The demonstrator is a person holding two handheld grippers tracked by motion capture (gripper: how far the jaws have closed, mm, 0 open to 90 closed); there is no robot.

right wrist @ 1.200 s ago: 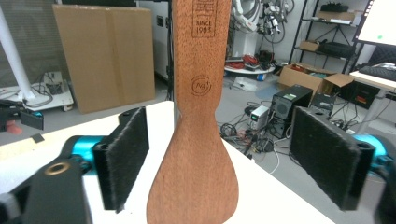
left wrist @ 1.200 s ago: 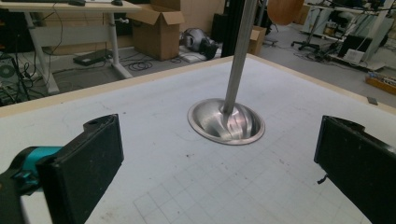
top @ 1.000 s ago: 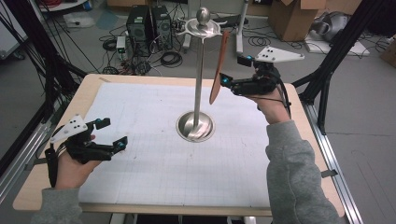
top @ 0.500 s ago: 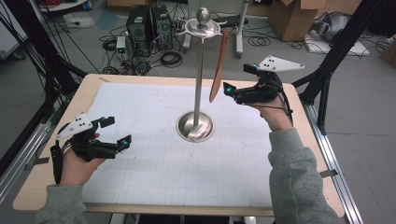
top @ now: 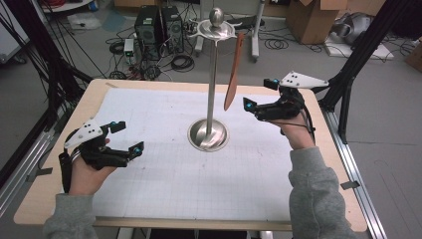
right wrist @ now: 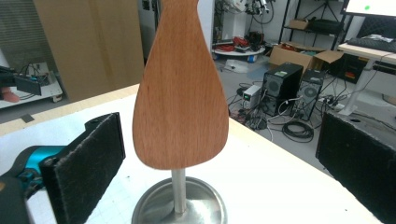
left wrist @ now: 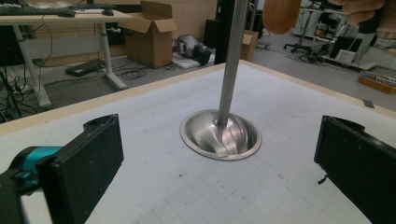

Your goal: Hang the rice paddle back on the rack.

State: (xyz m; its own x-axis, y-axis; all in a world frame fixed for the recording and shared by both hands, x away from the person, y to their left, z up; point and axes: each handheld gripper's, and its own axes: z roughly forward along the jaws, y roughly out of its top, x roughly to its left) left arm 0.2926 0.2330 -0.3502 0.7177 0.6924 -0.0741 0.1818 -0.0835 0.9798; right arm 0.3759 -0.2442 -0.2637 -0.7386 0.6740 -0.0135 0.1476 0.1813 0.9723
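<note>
Cables, computer towers and cardboard boxes crowd the floor beyond the table [top: 318, 164], whose top is covered by a white gridded mat [top: 164, 124]. At its middle stands a steel stand [top: 213, 79] with a round base. A wooden spatula [top: 233, 74] hangs from its top, right of the pole. The right gripper [top: 259, 97] hovers just right of the spatula, jaws just opened wide, clear of the blade. The left gripper [top: 127, 137] rests near left, jaws apart, holding nothing.
</note>
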